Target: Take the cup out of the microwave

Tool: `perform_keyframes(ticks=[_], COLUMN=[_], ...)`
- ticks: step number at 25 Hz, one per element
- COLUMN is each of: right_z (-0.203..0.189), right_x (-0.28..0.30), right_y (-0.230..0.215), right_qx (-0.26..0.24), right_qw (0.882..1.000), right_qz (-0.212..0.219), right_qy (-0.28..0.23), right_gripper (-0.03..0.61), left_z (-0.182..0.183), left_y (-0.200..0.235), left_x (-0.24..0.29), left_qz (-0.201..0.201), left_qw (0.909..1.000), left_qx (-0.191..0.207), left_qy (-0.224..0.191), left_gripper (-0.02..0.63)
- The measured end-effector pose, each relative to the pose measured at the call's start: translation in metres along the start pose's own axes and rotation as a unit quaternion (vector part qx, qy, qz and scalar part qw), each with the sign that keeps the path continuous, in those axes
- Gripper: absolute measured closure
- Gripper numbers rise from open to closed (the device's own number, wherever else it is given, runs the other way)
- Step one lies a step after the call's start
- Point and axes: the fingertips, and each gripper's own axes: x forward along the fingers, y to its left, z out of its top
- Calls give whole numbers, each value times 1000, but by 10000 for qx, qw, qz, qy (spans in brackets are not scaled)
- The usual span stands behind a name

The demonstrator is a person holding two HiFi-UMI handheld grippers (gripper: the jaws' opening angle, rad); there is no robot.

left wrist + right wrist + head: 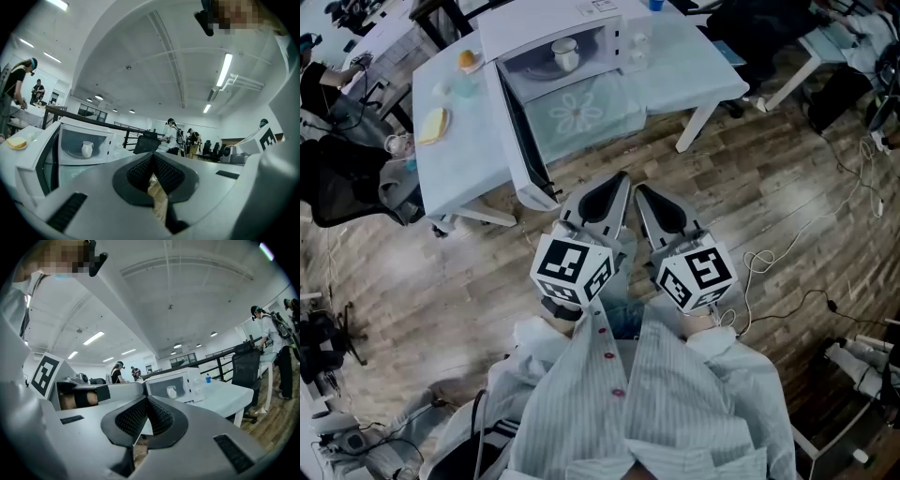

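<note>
The left gripper (622,178) and right gripper (640,190) are held side by side, close together, both pointing forward and roughly level; each has its jaws pressed together, gripping nothing

Perhaps ceramic cup (565,53), wood-plank floor (787,187)

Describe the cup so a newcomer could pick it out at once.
Find the white table; on it stands a white microwave with its door swung open. Inside, on the round plate, stands the cup: small, white, upright, and the only thing standing on that plate, while the yellow item and the orange item sit outside on the tabletop.
</note>
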Motion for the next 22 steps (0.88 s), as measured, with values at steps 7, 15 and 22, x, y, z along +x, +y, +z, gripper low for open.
perform_keyframes(ticks=[7, 15, 22], right_z=[6, 23, 39], right_x=[37, 93, 144], right_y=[-30, -76, -107], right_qx=[-8, 14, -43], right_qw=[9999, 9997, 9992], right_qz=[84, 188, 319], right_qy=[82, 178, 250], right_gripper=[543, 543, 542], left_z=[9, 22, 37], left_y=[29, 70, 109], left_x=[40, 101, 147], left_qz=[129, 256, 361], left_qw=[9999, 9996, 9991], left_qx=[-31, -92, -130], left_qy=[-75, -96, -194], left_gripper=[604, 604, 604])
